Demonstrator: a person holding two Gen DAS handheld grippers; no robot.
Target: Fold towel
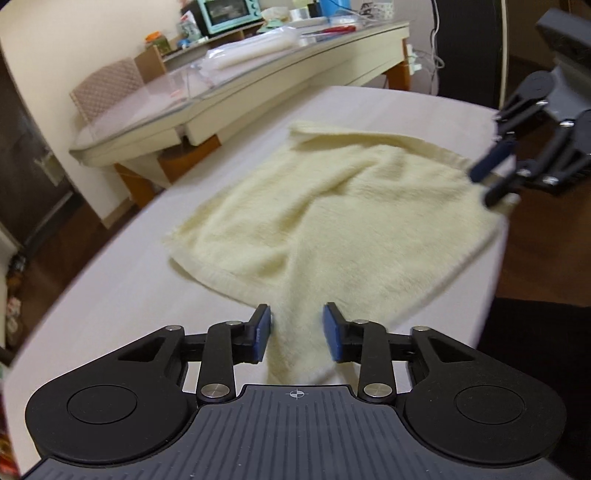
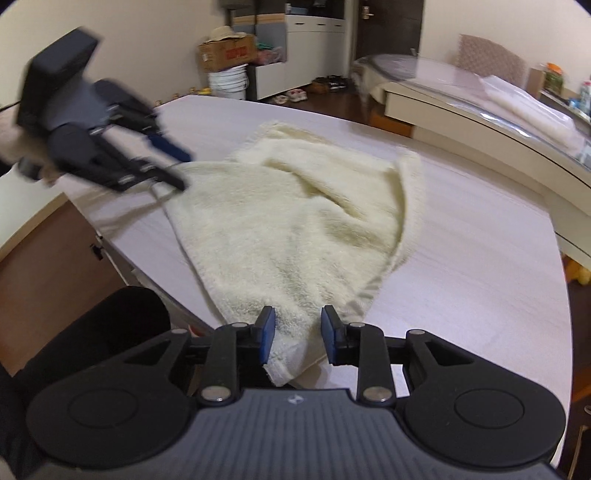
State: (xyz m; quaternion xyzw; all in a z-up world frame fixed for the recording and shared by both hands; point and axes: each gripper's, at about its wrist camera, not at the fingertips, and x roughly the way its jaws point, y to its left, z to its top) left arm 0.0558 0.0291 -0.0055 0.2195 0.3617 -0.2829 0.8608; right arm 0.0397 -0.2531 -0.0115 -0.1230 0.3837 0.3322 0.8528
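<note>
A pale yellow towel point(image 1: 332, 221) lies rumpled on a light grey table point(image 1: 129, 295). My left gripper point(image 1: 297, 332) is open, its blue pads on either side of one towel corner that runs between them. It also shows in the right wrist view point(image 2: 173, 166) at the towel's left corner. My right gripper point(image 2: 298, 339) is open around another corner of the towel point(image 2: 295, 240). It shows in the left wrist view point(image 1: 487, 181) at the towel's right corner. Neither pair of pads presses the cloth.
A long cream table point(image 1: 258, 85) with a glass top, plastic sheets and a teal oven point(image 1: 225, 14) stands beyond the grey table. A cardboard box point(image 2: 227, 51), white buckets and cabinets stand at the far wall. The grey table's edge point(image 2: 147, 258) runs near me.
</note>
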